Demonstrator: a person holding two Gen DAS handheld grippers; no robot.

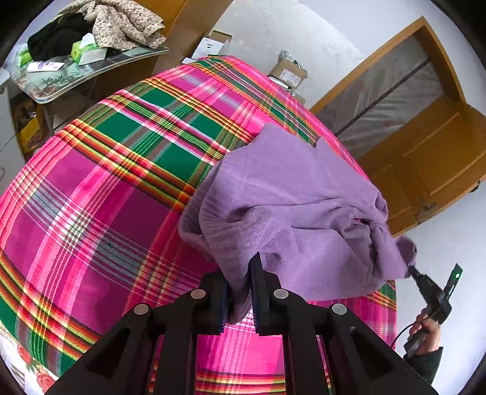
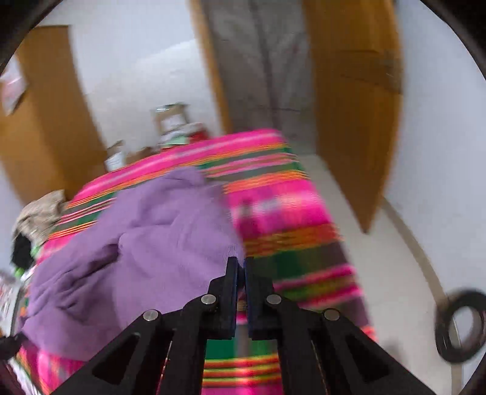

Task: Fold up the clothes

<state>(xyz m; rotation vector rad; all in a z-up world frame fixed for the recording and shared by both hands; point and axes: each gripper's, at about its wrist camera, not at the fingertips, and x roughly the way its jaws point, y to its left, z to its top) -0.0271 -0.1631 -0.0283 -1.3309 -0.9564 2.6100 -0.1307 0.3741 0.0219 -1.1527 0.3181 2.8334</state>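
A purple knit garment [image 1: 291, 194] lies bunched on a bed covered with a pink, green and yellow plaid cloth [image 1: 100, 188]. My left gripper [image 1: 238, 291] is shut on the garment's near edge, with fabric pinched between its pads. The right gripper [image 1: 425, 279], held by a hand [image 1: 428, 331], grips the garment's far right corner. In the blurred right wrist view, the right gripper [image 2: 240, 273] is shut at the edge of the purple garment [image 2: 136, 243], which spreads to its left over the plaid cloth [image 2: 288, 212].
A side table [image 1: 91, 73] carries a heap of clothes [image 1: 121, 24] and tissue boxes [image 1: 88, 50]. Cardboard boxes [image 1: 288, 73] stand behind the bed. A wooden door [image 1: 425, 158] is on the right. A black ring-shaped object [image 2: 458, 325] lies on the floor.
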